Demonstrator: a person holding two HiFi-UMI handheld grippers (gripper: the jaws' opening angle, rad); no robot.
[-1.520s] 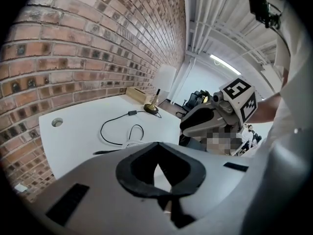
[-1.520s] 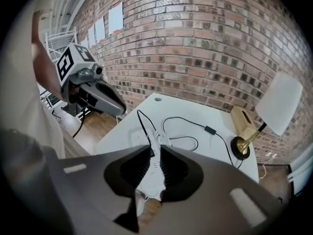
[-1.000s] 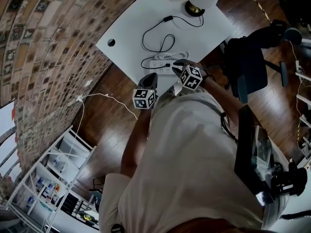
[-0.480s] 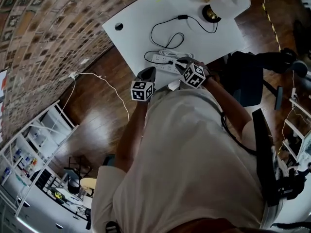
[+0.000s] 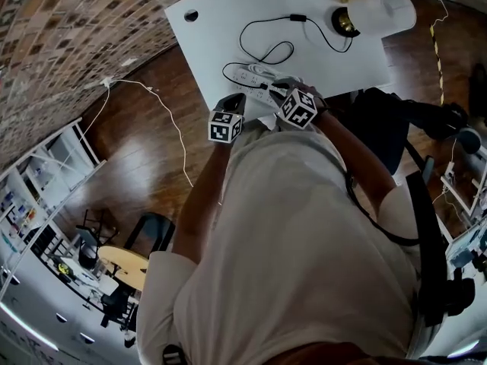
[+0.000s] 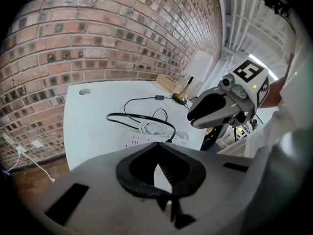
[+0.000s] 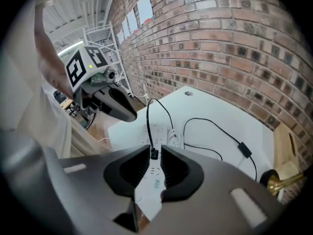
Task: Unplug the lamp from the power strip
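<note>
Head view: one white table (image 5: 221, 21) at the top of the frame carries one white power strip (image 5: 247, 74) and one lamp (image 5: 384, 10) with a pale shade and a brass base at upper right. One black cord (image 5: 262, 55) loops between them.

Left gripper view: the left gripper (image 6: 156, 146) has its jaws together and empty, just short of the strip.

Right gripper view: the right gripper (image 7: 154, 151) has its jaws clamped on the small black plug (image 7: 153, 154), which stands on the strip. The strip's small print is too blurred to read.
</note>
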